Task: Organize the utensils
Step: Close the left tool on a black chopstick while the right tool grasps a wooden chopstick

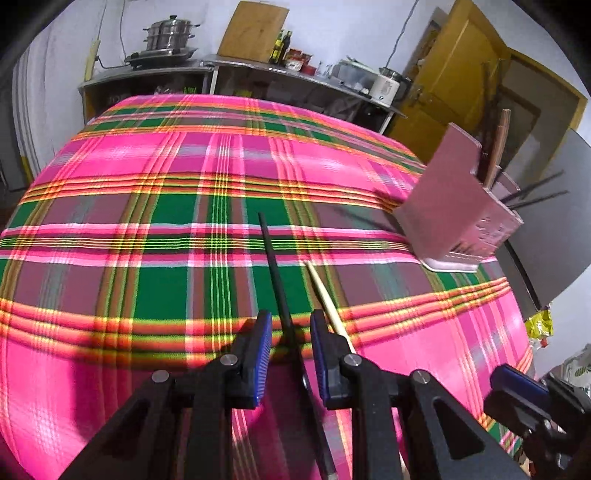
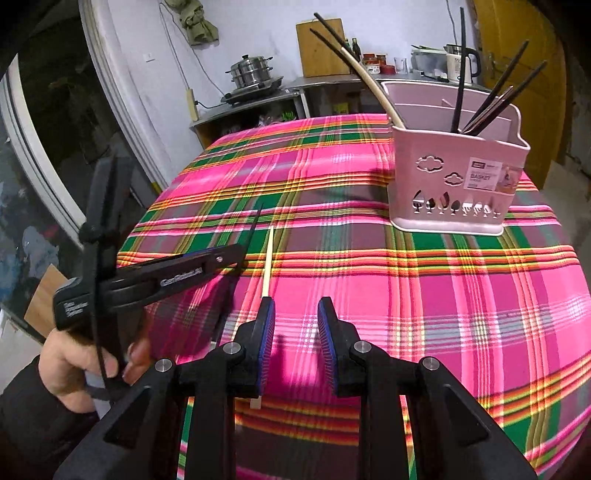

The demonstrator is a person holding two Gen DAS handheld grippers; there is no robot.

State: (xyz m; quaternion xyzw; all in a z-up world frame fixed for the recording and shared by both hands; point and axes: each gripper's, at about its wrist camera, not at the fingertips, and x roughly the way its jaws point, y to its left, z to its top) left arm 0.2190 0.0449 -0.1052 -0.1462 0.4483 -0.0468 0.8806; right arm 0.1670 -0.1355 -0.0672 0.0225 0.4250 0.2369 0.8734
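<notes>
A black chopstick (image 1: 275, 273) and a pale wooden chopstick (image 1: 325, 295) lie side by side on the plaid tablecloth (image 1: 147, 206). My left gripper (image 1: 291, 354) hangs low over them, open, with the black chopstick in the gap and neither pad touching it. The pale chopstick (image 2: 267, 258) runs under the left finger of my right gripper (image 2: 297, 343), which is open with nothing between its pads. The pink utensil basket (image 2: 454, 184) stands at the back right and holds several dark chopsticks and a pale one. A hand (image 2: 70, 365) holds the left gripper (image 2: 232, 254).
Behind the table runs a metal counter (image 1: 155, 72) with a steamer pot (image 1: 168, 35), a wooden cutting board (image 1: 255, 29), jars and a white kettle (image 2: 460, 62). A yellow door (image 1: 461, 74) is at the back right. The table edge drops off at the left (image 2: 147, 221).
</notes>
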